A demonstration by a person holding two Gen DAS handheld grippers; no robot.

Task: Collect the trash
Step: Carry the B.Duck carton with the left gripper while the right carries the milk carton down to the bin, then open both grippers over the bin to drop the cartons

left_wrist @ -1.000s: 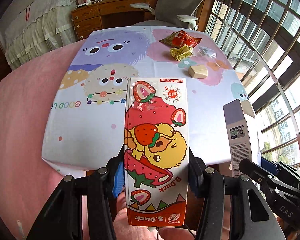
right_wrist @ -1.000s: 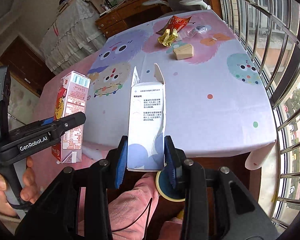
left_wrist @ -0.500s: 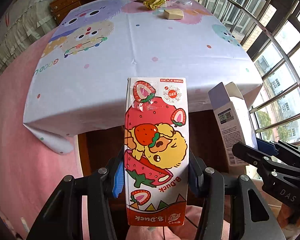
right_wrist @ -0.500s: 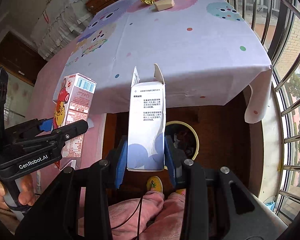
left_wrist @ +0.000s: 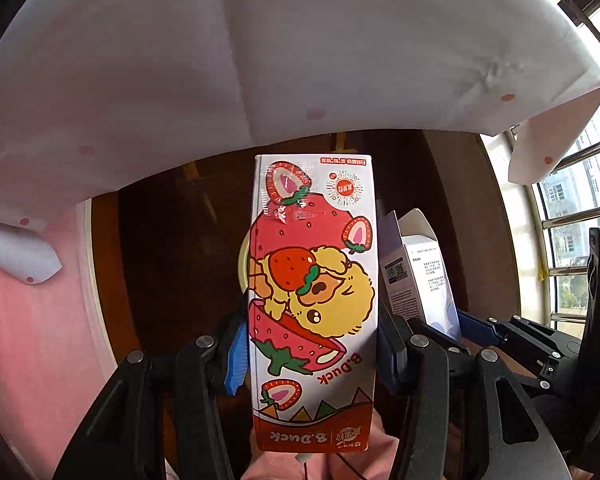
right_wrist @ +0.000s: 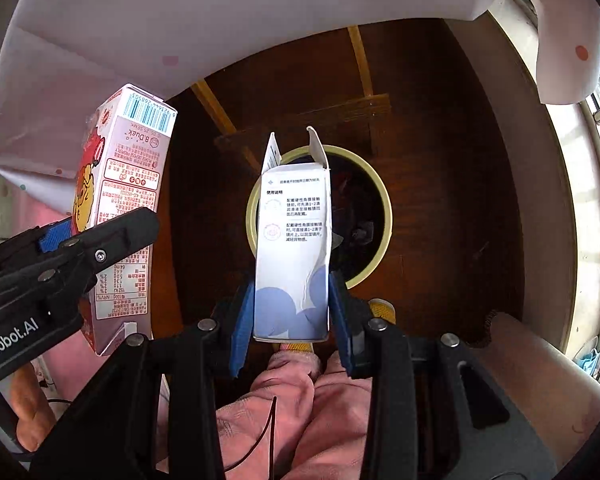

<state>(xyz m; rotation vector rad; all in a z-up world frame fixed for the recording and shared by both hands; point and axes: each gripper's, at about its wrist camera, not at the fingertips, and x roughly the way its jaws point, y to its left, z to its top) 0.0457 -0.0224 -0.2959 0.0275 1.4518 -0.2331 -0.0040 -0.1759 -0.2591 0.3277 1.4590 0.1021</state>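
Left gripper [left_wrist: 312, 356] clamps strawberry carton [left_wrist: 314, 300], right gripper [right_wrist: 292, 320] clamps white box [right_wrist: 294, 248]; only right view shows bin [right_wrist: 382, 200] frame-centre.

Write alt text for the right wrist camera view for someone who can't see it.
The right gripper clamps an opened white and blue carton over a round yellow-rimmed trash bin on a dark wood floor. At left, the left gripper holds a strawberry drink carton beneath the tablecloth's hanging edge.

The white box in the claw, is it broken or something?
A bit. The white and blue cardboard box in the right gripper has its top flaps open, and a crease runs down its front. It's held above the round yellow-rimmed bin.
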